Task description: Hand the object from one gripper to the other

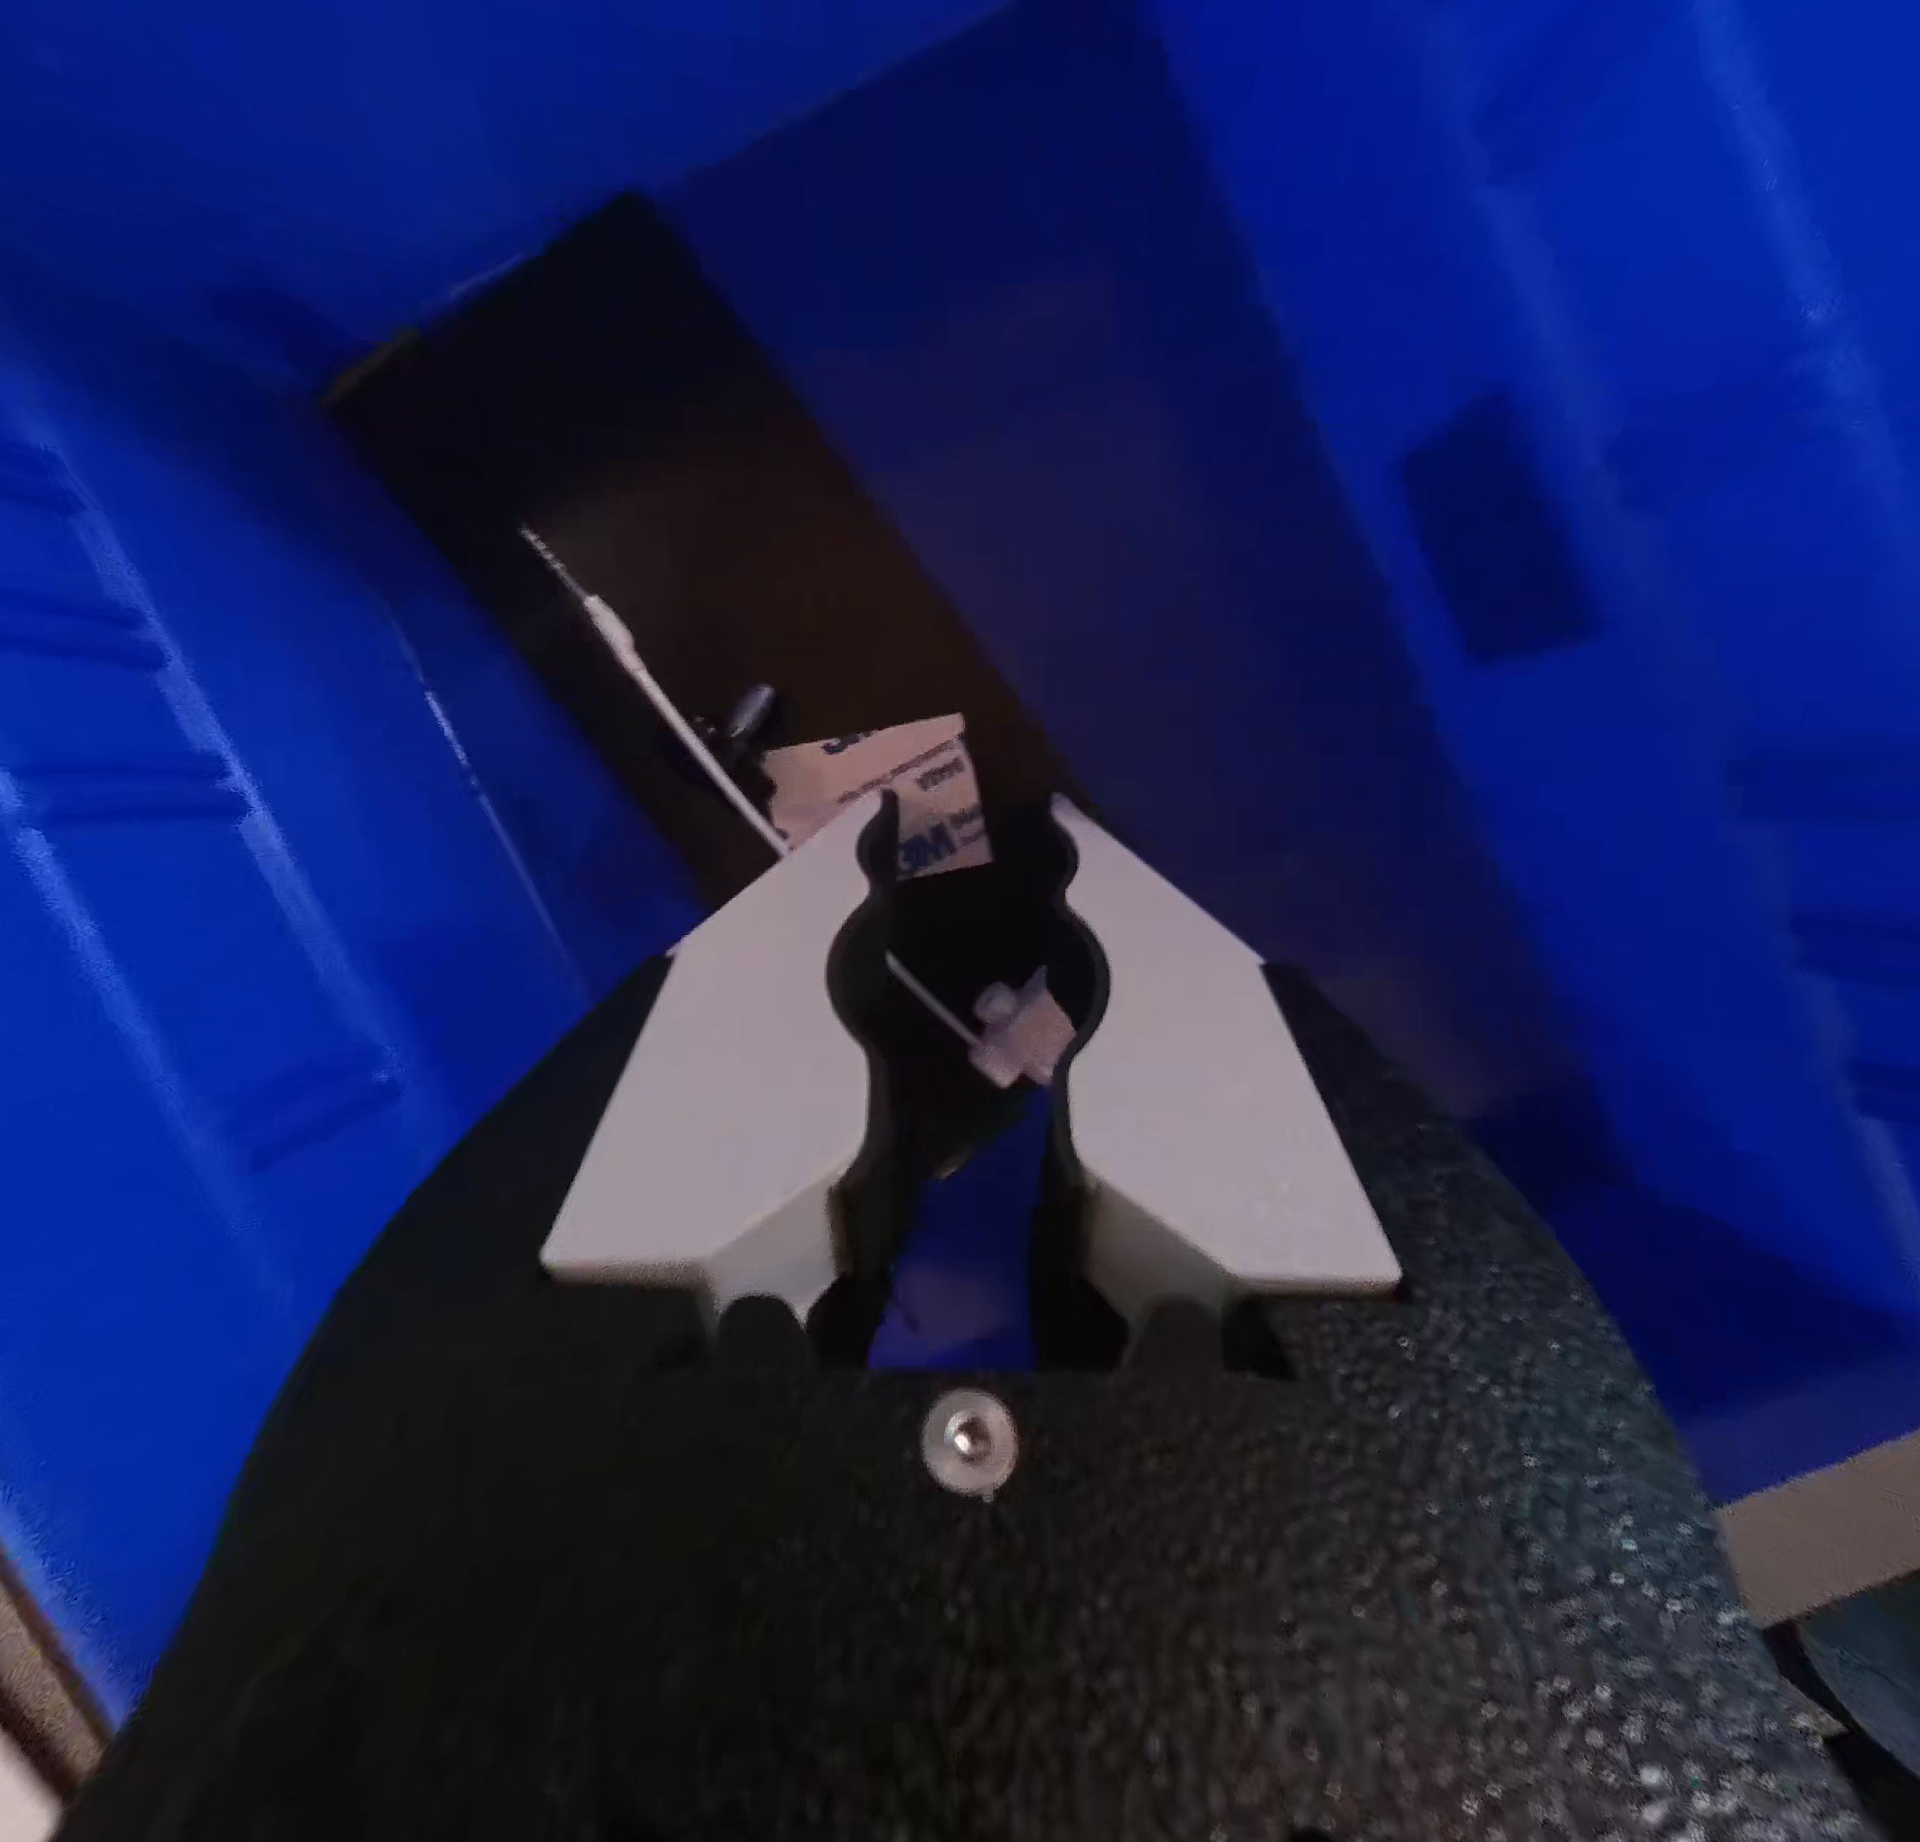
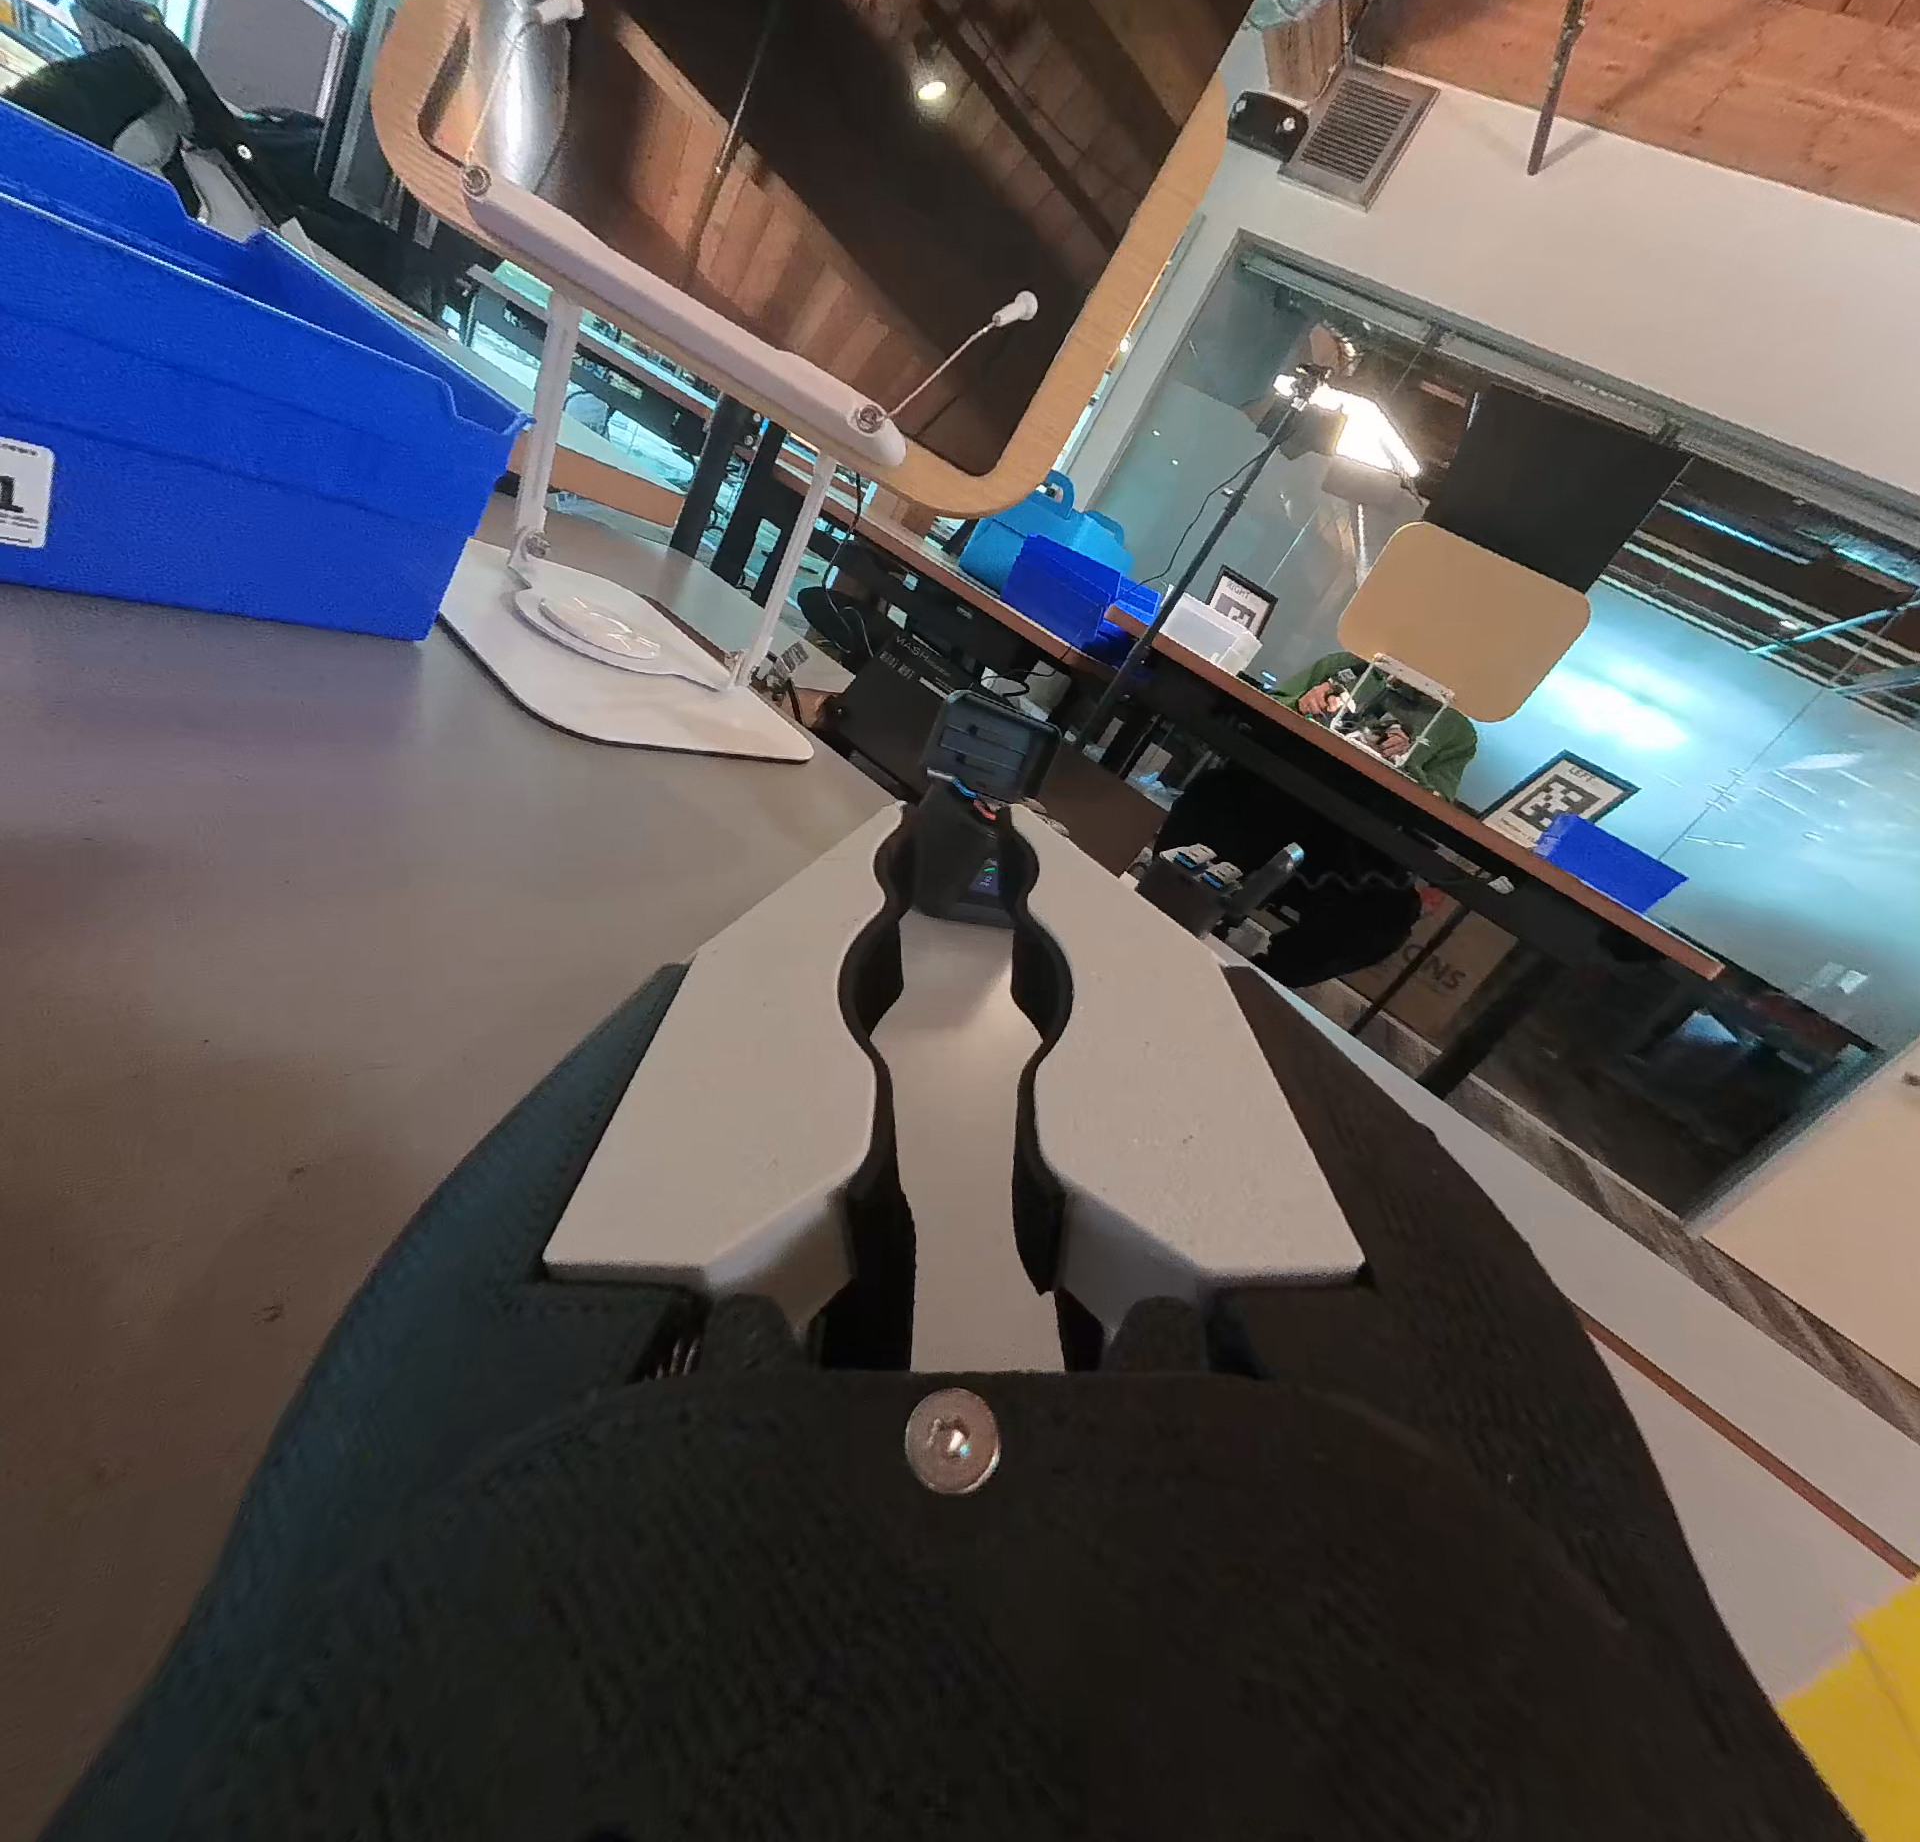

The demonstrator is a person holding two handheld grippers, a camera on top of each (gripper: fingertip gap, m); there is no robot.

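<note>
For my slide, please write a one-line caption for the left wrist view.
Left gripper, open, reaches into a blue bin toward a small white clip and a paper piece.

A tilted wood-framed mirror on a white stand rests on the grey table, just right of stacked blue bins. Far right, a person in green sits at another table, seemingly behind a smaller mirror.

The right tool sits low over the grey desk, fingers a little apart with nothing in between. A small black camera-type gadget stands at the desk's far edge, right past the fingertips. A blue bin sits toward the far left side, with a tilted mirror on a white stand just beside it.
</note>
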